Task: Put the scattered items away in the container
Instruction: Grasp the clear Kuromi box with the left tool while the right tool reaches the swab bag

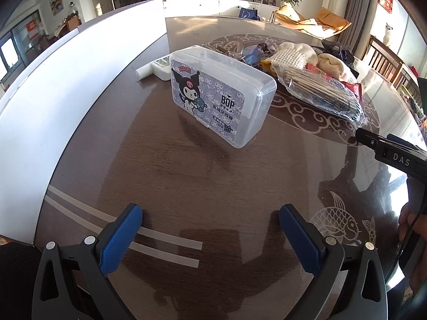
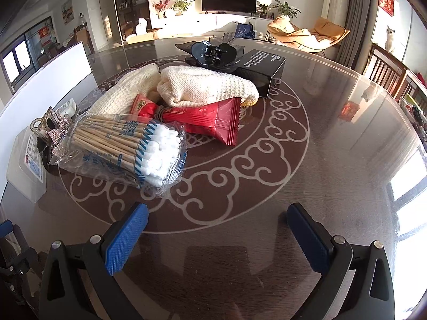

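Your left gripper [image 1: 210, 229] is spread wide above the table [image 1: 240, 181], holding nothing; the clear plastic box [image 1: 221, 93] sits ahead of it, lid shut. Your right gripper [image 2: 217, 229] is spread too, empty. Just ahead on its left lies the cotton swab pack [image 2: 128, 149], touching the red packet [image 2: 205, 122] and cream cloth [image 2: 205, 88]. Hair clip [image 2: 213, 52] and black box [image 2: 261, 69] sit behind.

The left gripper [image 1: 210, 236] hangs low over the table's near edge with its jaws spread wide and nothing between the blue pads [image 1: 120, 240]. The right gripper [image 2: 217, 236] is posed the same way — jaws wide, empty, just above the glass. In the left wrist view, its black body reaches in from the right edge, a hand [image 1: 413, 229] wrapped round the handle.
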Motion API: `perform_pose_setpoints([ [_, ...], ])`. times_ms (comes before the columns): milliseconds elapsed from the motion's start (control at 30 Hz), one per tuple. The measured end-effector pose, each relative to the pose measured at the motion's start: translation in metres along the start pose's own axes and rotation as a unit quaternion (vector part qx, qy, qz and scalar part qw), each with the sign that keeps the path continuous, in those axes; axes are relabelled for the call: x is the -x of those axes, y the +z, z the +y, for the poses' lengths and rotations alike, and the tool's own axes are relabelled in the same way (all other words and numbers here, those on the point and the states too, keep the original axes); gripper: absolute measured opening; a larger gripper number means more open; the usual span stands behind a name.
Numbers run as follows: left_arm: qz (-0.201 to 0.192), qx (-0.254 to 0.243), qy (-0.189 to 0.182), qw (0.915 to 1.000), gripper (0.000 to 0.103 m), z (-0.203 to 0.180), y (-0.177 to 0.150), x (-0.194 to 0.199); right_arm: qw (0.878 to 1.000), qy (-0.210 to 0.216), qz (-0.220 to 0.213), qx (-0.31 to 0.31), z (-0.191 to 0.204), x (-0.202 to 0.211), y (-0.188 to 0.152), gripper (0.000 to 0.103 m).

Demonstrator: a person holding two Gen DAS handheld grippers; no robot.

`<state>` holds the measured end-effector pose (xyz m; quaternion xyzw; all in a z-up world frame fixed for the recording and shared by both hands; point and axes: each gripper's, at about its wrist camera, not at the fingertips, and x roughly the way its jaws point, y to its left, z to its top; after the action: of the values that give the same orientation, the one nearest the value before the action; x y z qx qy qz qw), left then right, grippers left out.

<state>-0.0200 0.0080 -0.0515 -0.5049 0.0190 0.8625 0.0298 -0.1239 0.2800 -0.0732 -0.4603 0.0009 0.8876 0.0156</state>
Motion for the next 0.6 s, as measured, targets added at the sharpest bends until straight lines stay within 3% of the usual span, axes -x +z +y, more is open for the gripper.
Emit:
perform_pose_setpoints([
  [233, -0.008, 0.004, 0.001, 1.0000, 0.103, -0.006, 0.003, -0.004, 1.000, 0.000, 0.000, 0.000, 0.001, 0.000, -0.001, 0.103],
  [400, 0.019, -0.010, -0.006, 0.9998, 0.103, -0.026, 0.035, -0.021, 1.000, 0.000, 0.000, 0.001, 0.002, 0.000, -0.002, 0.103],
  [600, 0.035, 0.067, 0.035, 0.9965, 0.103, 0.002, 0.081, -0.047, 1.000, 0.000, 0.000, 0.001, 0.002, 0.000, -0.002, 0.103],
])
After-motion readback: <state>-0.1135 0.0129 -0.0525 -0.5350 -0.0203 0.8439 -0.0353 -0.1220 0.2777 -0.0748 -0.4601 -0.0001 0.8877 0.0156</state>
